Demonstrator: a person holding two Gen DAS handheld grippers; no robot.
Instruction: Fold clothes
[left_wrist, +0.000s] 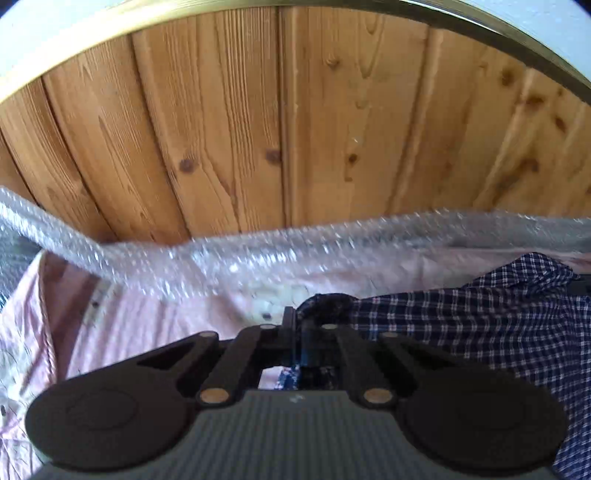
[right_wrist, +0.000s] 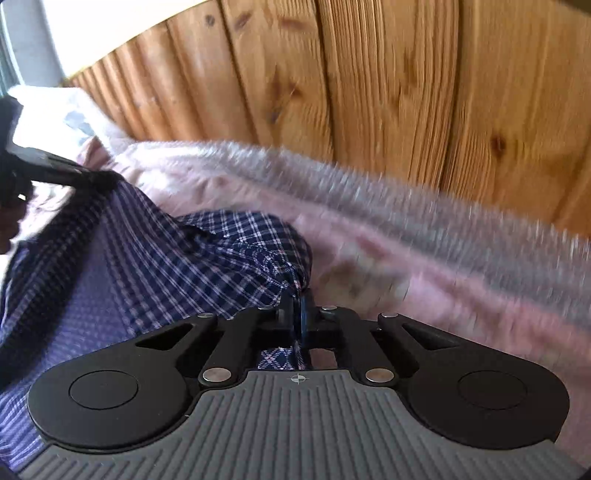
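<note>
A navy and white checked shirt (left_wrist: 461, 317) lies on a pink cloth (left_wrist: 147, 321) and spreads to the right in the left wrist view. My left gripper (left_wrist: 297, 317) is shut on a bunched edge of that shirt. In the right wrist view the same checked shirt (right_wrist: 147, 243) stretches away to the left, and my right gripper (right_wrist: 295, 301) is shut on another pinched edge of it. The left gripper (right_wrist: 92, 177) also shows at the upper left of that view, holding the far end of the fabric taut.
The pink cloth (right_wrist: 406, 266) covers the surface under the shirt. A strip of bubble wrap (left_wrist: 258, 254) runs along its far edge, against a wall of knotty wooden boards (left_wrist: 295, 129). White bedding (right_wrist: 55, 110) lies at the far left.
</note>
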